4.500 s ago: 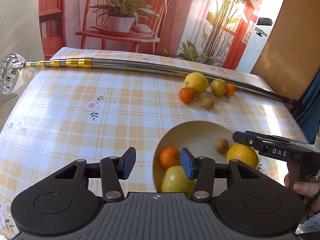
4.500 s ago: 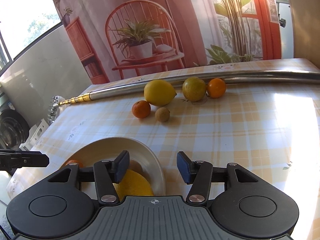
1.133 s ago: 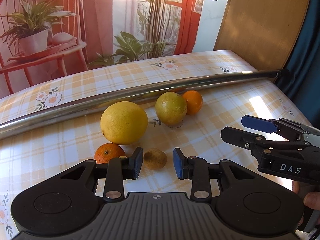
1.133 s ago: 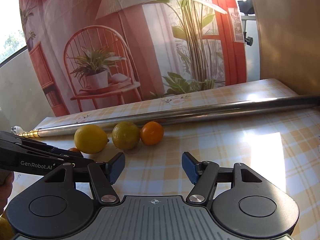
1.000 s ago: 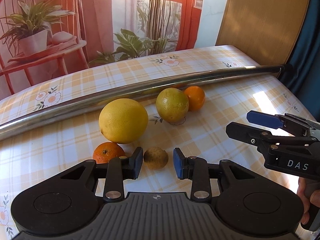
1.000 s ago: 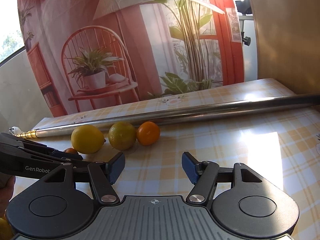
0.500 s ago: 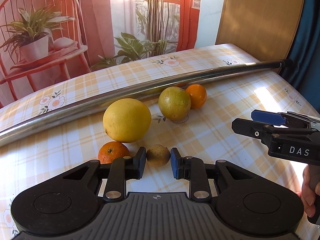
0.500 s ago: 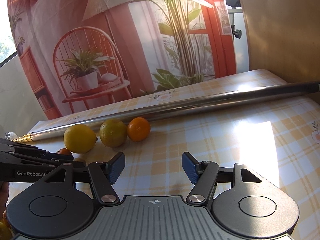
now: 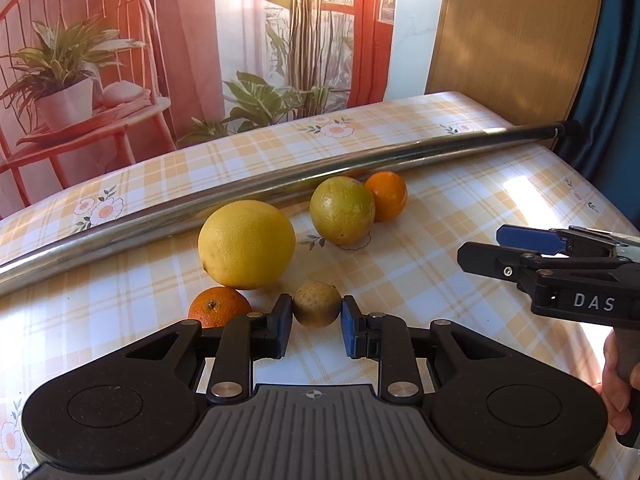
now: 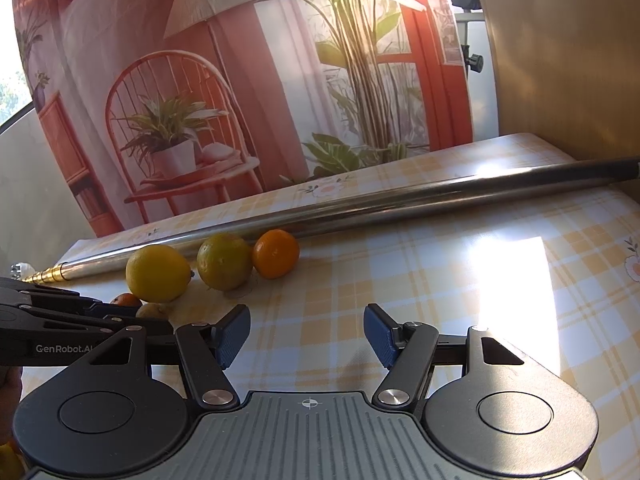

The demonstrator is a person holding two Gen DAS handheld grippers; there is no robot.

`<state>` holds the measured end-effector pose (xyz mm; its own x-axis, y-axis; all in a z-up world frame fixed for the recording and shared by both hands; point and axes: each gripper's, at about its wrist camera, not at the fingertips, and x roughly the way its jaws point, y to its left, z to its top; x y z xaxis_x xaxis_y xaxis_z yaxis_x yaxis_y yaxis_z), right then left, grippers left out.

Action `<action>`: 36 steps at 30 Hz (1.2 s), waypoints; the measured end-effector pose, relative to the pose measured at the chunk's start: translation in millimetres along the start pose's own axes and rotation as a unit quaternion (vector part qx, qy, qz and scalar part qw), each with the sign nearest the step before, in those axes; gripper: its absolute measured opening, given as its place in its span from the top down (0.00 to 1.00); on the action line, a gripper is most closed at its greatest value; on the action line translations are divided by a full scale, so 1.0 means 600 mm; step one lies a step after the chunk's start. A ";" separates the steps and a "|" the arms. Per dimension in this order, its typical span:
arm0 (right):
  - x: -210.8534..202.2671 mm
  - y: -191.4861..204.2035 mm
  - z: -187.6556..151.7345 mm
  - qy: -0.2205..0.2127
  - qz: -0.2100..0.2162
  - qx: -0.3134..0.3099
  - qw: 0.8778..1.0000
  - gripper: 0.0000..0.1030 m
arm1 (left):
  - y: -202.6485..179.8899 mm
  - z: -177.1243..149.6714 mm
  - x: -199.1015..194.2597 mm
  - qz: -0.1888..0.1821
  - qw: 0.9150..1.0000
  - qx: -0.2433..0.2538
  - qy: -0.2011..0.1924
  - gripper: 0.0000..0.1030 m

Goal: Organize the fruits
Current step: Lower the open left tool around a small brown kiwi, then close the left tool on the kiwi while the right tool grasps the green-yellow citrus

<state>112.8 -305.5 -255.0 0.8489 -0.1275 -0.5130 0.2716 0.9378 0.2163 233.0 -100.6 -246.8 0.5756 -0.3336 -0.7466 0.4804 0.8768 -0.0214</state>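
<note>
Left claw (image 9: 317, 322) clamped on small brown fruit (image 9: 316, 309) on bench (image 9: 440, 240), right claw (image 10: 307, 336) wide open, empty, near orange (image 10: 276, 254).

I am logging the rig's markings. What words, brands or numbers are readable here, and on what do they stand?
"DAS": white letters on the side of the black right gripper, in the left wrist view.
"GenRobot.A", then cut off: on the side of the black left gripper, in the right wrist view.
Nothing else readable.

Two black handheld grippers with blue pads

The left gripper (image 9: 317, 326) has silver pivot screws and a ribbed grey base; the right gripper (image 10: 307, 336) matches, lettered "DAS" on its side.
</note>
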 end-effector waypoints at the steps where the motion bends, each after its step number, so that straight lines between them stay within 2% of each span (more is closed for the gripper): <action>1: 0.000 0.001 -0.001 0.000 0.000 0.000 1.000 0.41 | 0.000 0.000 -0.007 0.000 1.000 -0.003 -0.005 0.73; 8: -0.003 0.007 0.000 -0.001 0.008 -0.010 1.000 0.41 | 0.020 -0.016 -0.072 0.011 0.999 -0.032 -0.034 0.73; 14: -0.007 0.018 0.021 -0.002 0.023 -0.022 1.000 0.41 | 0.039 -0.032 -0.139 0.045 0.996 -0.041 -0.064 0.73; 20: -0.011 0.051 0.038 0.007 0.029 -0.099 0.995 0.42 | 0.083 -0.048 -0.205 0.059 0.990 -0.091 -0.094 0.73; 27: 0.006 0.104 0.089 0.014 0.058 -0.196 0.979 0.45 | 0.106 -0.072 -0.245 0.076 0.985 -0.110 -0.108 0.73; 30: 0.034 0.140 0.101 0.025 0.047 -0.265 0.963 0.45 | 0.102 -0.087 -0.254 0.075 0.985 -0.108 -0.111 0.73; 36: 0.090 0.187 0.099 0.064 0.051 -0.329 0.941 0.45 | 0.103 -0.107 -0.259 0.062 0.985 -0.118 -0.113 0.73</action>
<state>216.0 -226.2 -208.7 0.7821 -0.0250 -0.6226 -0.1842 0.9453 -0.2694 130.6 27.5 -174.6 0.7654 -0.2635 -0.5871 0.2449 0.9629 -0.1129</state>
